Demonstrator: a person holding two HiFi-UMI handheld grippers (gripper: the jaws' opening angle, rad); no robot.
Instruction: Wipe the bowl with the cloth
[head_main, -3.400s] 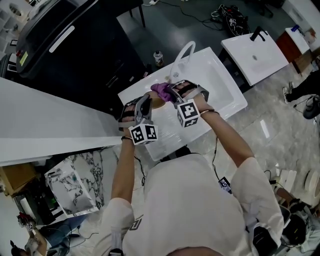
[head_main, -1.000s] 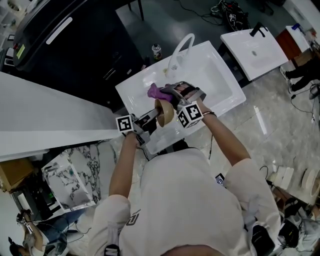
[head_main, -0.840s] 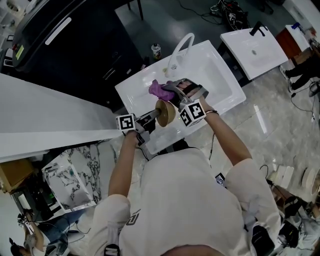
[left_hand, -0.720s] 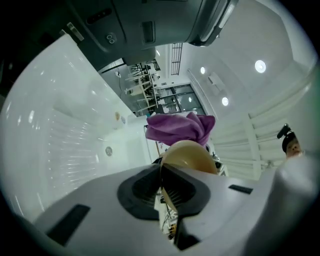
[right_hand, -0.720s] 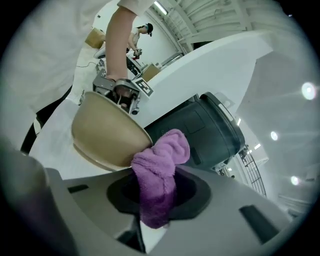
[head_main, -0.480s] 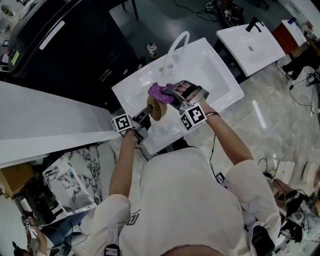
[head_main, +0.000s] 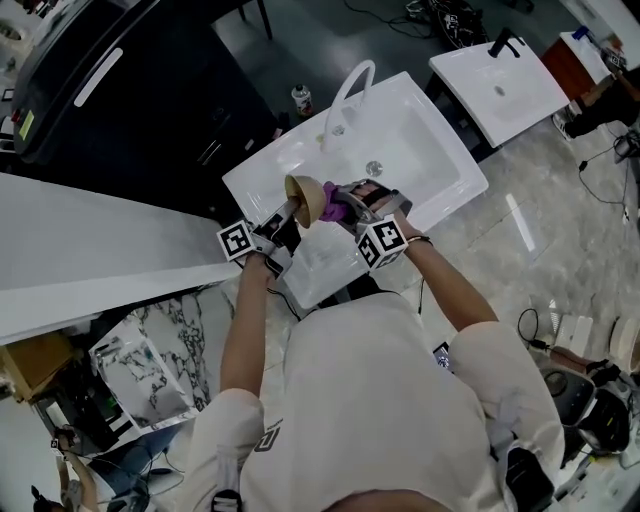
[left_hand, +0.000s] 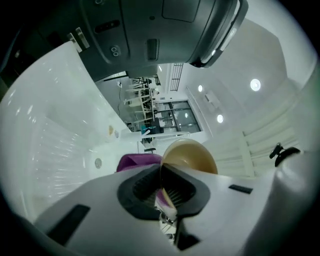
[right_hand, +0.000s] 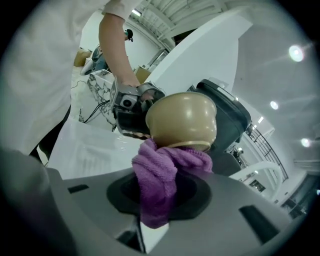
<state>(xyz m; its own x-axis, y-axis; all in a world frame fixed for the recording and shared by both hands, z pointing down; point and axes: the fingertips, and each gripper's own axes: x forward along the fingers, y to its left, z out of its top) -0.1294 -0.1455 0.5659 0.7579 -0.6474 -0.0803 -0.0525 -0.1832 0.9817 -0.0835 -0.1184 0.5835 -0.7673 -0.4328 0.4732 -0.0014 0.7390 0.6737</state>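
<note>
The bowl (head_main: 305, 196) was held over the sink (head_main: 455, 160), toward its left edge, its rim pinched by the left hand-held gripper (left_hand: 162, 186). The cloth (right_hand: 159, 175), clamped in the right hand-held gripper (right_hand: 156, 202), was pressed against the bowl's rim. Wiping was judged under way, not finished.

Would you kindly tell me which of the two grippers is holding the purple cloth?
The right gripper: its jaws are shut on the purple cloth, which touches the tan bowl. The left gripper pinches the bowl's rim instead.
</note>
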